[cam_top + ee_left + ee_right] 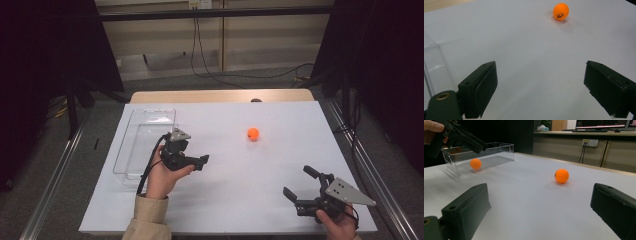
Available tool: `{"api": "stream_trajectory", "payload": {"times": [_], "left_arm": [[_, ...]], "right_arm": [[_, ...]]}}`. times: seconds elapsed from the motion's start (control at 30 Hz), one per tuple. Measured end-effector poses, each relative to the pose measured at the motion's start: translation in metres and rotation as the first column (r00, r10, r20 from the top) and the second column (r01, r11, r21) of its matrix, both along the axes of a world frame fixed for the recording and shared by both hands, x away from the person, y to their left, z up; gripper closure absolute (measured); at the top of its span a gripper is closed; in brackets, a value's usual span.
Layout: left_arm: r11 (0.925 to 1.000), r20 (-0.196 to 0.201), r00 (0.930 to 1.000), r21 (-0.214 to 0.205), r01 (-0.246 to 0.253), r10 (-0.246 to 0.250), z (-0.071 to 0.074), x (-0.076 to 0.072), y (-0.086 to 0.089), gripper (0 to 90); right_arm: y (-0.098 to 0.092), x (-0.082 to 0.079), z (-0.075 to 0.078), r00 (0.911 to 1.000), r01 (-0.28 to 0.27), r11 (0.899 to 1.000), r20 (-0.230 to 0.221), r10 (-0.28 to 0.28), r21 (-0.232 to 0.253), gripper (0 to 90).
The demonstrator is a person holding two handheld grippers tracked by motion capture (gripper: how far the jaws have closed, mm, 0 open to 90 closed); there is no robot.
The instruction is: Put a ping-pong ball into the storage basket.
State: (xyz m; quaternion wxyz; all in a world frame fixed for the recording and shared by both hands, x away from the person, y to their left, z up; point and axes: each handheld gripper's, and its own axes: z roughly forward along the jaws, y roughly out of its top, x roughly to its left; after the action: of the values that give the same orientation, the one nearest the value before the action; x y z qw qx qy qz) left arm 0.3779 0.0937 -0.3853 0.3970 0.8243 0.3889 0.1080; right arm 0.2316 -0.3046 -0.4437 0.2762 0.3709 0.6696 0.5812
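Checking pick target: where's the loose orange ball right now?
High view: orange ball sits alone on the white table, right of the clear box, beyond and between both grippers.

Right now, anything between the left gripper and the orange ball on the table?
Nothing: in the left gripper view, bare white table surface runs from the open left gripper to the small orange ball.

Left hand (162,175) up off the table, wrapped around left gripper (200,162), jaws wide apart and empty, aimed toward the right. Right hand (340,222) low at the near edge, right gripper (300,182) also gaping, empty, pointing left and forward.
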Motion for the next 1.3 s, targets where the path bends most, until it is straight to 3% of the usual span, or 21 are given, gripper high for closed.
{"api": "stream_trajectory", "payload": {"times": [0.17, 1.3], "left_arm": [[0.9999, 0.005, 1.0, -0.012, -0.001, 0.001, -0.002, 0.001, -0.005, 11.7], [0.9988, 0.02, 0.9987, 0.012, 0.047, -0.047, -0.015, 0.003, -0.04, 11.4]], "right_arm": [[-0.001, 0.0, 0.0, 1.0, 0.001, 1.0, -0.002, -0.001, 0.001, 1.5], [-0.002, -0.001, 0.0, 1.0, 0.001, 1.0, -0.001, -0.001, 0.004, 1.5]]}}
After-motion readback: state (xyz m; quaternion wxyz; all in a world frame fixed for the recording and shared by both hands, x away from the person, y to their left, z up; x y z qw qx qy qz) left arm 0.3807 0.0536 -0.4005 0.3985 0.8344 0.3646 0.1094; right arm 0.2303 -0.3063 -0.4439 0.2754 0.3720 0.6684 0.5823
